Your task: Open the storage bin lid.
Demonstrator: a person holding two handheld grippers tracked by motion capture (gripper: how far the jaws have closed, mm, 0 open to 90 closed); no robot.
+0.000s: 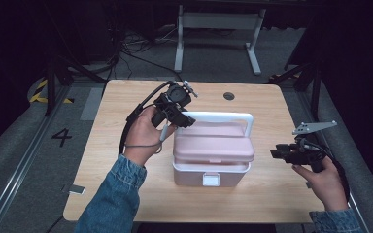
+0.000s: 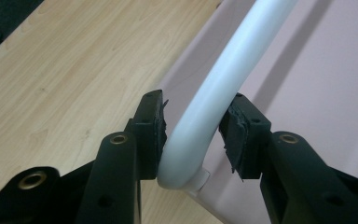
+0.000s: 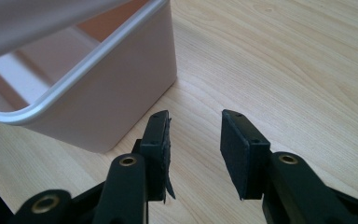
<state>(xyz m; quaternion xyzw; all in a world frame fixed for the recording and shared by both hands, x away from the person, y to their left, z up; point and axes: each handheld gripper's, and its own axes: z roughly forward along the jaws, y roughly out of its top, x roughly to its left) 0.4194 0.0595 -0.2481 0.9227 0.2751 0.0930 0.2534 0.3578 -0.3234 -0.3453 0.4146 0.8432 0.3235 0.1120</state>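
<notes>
Dark room, wooden table [image 1: 126,97], pink box [image 1: 212,170] at its centre. Left gripper [image 2: 193,137] clamps the white handle [image 2: 214,93] at its bend, tilting the lid [image 1: 213,145] up, likely to open it. Right gripper [image 3: 196,149] waits open beside the box; its view reveals the gap under the lid.

High view looks down over the whole light wooden table [image 1: 126,194]; both gripper views sit really close, sharing the pink plastic lidded box [image 1: 212,154] with it.
</notes>
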